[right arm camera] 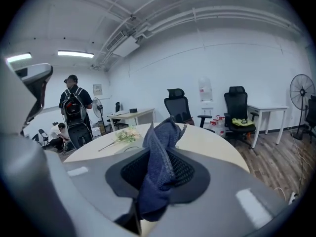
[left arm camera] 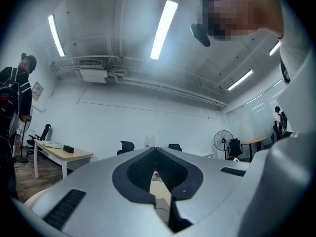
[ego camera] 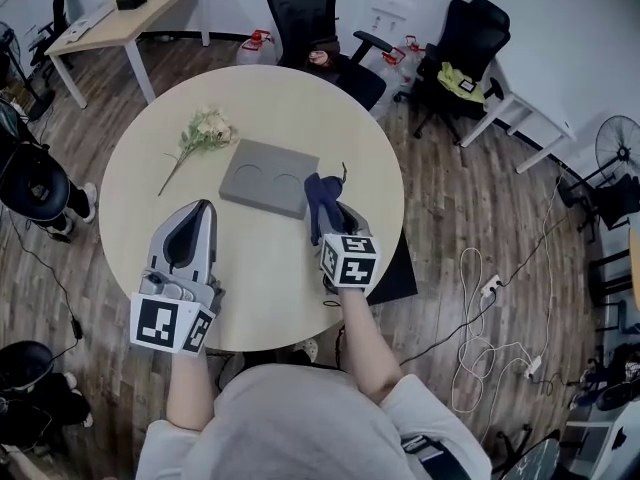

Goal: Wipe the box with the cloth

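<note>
- Blue cloth (right arm camera: 157,162) is pinched in the closed fingers of the right gripper (ego camera: 333,211), bunched upward.
- Left gripper (ego camera: 192,218): fingers together, nothing in them.
- Grey box (ego camera: 268,176) lies on the surface (ego camera: 250,288) just ahead; I'd tilt down and drag the cloth flat.

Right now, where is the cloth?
In the head view, the dark blue cloth is clamped in the right claw, above the round table, at the right edge of the grey box.
</note>
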Tool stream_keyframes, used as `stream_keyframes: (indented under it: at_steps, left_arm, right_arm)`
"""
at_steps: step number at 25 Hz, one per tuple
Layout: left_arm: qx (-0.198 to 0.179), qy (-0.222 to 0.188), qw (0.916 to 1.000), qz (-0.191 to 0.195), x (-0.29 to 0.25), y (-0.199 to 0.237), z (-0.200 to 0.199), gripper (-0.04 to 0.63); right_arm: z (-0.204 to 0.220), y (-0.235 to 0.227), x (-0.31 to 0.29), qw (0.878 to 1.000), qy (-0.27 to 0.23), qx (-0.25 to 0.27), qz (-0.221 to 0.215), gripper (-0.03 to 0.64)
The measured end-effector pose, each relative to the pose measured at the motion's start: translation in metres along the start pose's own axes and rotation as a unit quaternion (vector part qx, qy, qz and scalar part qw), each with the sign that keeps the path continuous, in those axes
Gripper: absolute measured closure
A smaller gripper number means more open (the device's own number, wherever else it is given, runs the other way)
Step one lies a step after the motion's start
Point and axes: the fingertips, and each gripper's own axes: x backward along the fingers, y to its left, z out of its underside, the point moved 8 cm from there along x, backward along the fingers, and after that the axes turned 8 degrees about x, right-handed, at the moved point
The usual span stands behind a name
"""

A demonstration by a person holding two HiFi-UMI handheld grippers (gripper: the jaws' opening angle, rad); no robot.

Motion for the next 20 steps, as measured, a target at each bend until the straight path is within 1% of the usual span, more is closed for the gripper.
stream_keyframes:
  at_steps: [7,13,20]
  left_arm:
    - [-0.003,-0.013,0.9999,-0.008,0.005,-0.022,-0.006,0.586]
    - [-0.007,-0.022,0.9996,-0.015,0.014,-0.039,-0.010,0.587]
    - [-0.014,-0.033,0.9992,-0.020,0.015,-0.058,-0.017,0.588]
  right_arm:
    - [-0.028,-0.004,0.038,0.998,-0.055,0.032,-0.017,0.518]
    - [-0.045,-0.007,0.071,0.994,-0.092,0.057,-0.023,0.518]
    - [-0.064,-0.018,0.102,0.989,-0.130,0.066,-0.031,0.518]
